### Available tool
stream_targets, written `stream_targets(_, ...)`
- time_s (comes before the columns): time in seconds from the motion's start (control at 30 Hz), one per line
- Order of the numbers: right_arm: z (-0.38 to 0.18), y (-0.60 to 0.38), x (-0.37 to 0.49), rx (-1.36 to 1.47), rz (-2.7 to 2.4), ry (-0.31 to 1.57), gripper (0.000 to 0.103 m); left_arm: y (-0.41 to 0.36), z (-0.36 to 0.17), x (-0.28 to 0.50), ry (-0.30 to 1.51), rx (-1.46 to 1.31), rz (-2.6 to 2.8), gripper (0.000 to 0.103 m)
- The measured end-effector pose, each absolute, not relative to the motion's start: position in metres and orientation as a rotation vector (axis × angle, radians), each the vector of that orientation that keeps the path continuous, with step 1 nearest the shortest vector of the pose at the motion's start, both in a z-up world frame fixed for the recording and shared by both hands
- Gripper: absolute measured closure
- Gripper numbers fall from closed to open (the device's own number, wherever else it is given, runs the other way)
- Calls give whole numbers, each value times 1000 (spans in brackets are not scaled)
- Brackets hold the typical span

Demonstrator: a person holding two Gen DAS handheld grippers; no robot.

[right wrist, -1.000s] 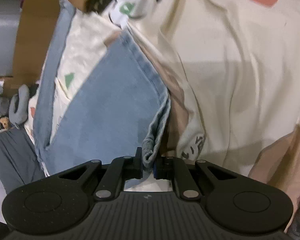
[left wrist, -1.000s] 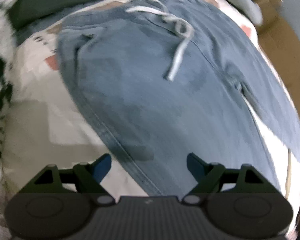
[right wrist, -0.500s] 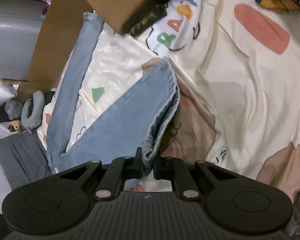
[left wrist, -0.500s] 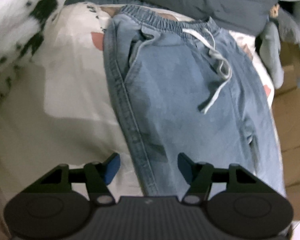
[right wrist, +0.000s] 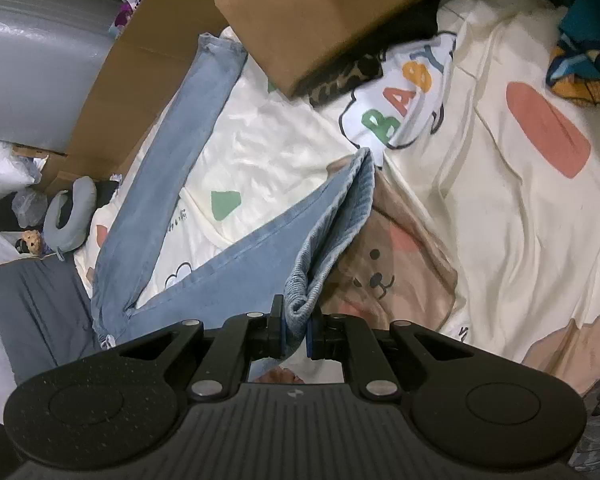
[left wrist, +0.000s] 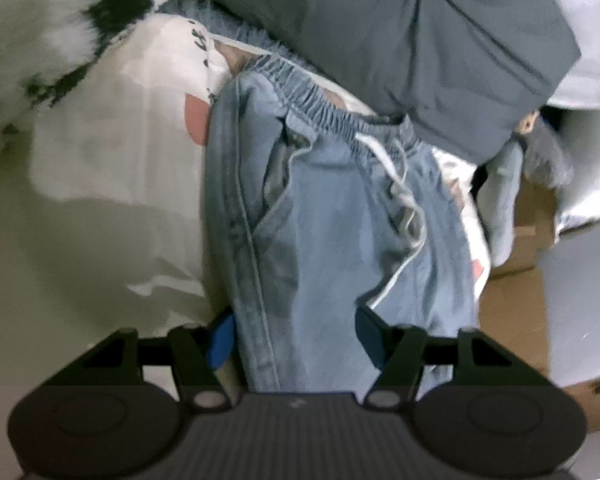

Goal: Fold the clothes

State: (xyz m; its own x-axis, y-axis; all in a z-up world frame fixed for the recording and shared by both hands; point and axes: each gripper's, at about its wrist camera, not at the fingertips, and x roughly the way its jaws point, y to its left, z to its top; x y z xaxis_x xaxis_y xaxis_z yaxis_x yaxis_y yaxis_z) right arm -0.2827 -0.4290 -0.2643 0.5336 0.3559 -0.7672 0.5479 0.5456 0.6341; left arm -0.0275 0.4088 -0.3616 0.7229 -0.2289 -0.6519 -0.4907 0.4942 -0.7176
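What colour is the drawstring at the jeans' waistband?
White, against the light blue denim. The drawstring shows best in the left wrist view, hanging from the jeans' elastic waistband.

Both claws, left claw [left wrist: 294, 334] and right claw [right wrist: 296, 330], are black with blue pads and silver screws.

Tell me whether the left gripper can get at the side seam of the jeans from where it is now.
Probably yes. The left gripper is closing with the side seam of the jeans already between its pads, which do not press on it yet. Nothing lies over that edge; the grey pillow only covers the waistband farther up.
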Motion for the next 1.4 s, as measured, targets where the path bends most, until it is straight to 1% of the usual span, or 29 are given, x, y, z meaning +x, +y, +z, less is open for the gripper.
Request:
stream_targets(0.03,-262,-429,-281,1034,-147,1050,96,412,-362,-29,763,-1092,181,48)
stream_targets(0.13,-257,-428,-277,1025,-158,1051,96,418,-366,-31,709,-1169,193,51)
stream_targets(0.2,-253,-428,-272,1014,-162,1051,96,421,-369,-30,699,-1188,194,55)
stream_targets(0.23,-250,-427,-270,1009,-164,1050,96,421,-371,-28,702,-1188,192,61)
stream_targets(0.27,-248,-426,-268,1004,-165,1050,96,422,-372,-26,711,-1188,194,70)
stream_targets(0.3,-246,-426,-267,1000,-168,1049,96,423,-374,-24,722,-1187,195,75)
stream_targets(0.33,-244,-425,-266,996,-171,1047,96,424,-376,-22,728,-1196,195,84)
stream_targets(0.57,-227,-423,-254,987,-184,1025,96,429,-364,-19,759,-1189,195,88)
stream_targets(0.63,-225,-426,-247,985,-172,1018,96,428,-356,-13,779,-1153,195,89)
stream_targets(0.87,-218,-442,-223,1026,-134,972,95,410,-315,10,753,-1076,176,92)
stream_targets(1.2,-216,-475,-147,1059,-87,876,95,372,-256,72,733,-944,120,94)
stream_targets(1.4,-216,-492,-89,1055,-71,847,95,345,-236,117,734,-886,108,94)
